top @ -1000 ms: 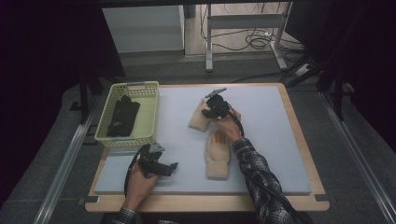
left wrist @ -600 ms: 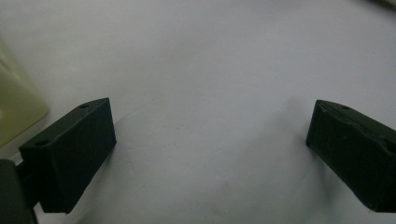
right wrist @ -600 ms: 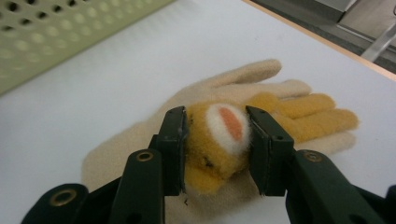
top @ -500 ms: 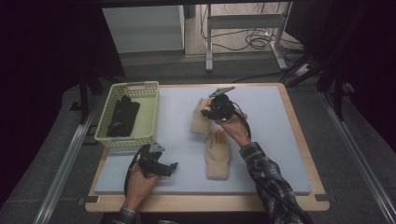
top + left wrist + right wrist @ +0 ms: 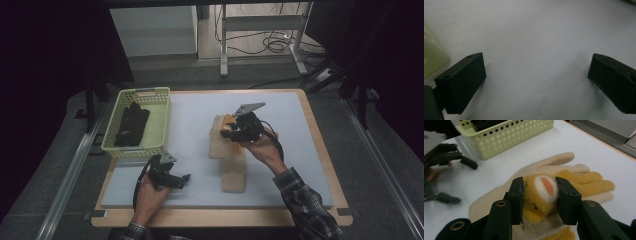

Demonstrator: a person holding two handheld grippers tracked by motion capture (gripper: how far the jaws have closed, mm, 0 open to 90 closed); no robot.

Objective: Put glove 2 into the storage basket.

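Right gripper (image 5: 539, 195): pinching glove (image 5: 544, 195) tuft; shallow bite may slip before basket (image 5: 506, 137).
Left gripper (image 5: 536, 75): spread, empty, near basket.

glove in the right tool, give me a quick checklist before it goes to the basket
1. Grip: right tool has its jaws pressed on a bunched yellow part of the glove: ok.
2. Glove free of the table: from the high view most of it seems to lie on the mat: not ok.
3. Second glove separate from the held one: they look to overlap: cannot tell.
4. Room in the basket: black gloves lie along its left side, right side bare: ok.
5. Left tool out of the path: open, low by the mat's near edge, below the basket: ok.
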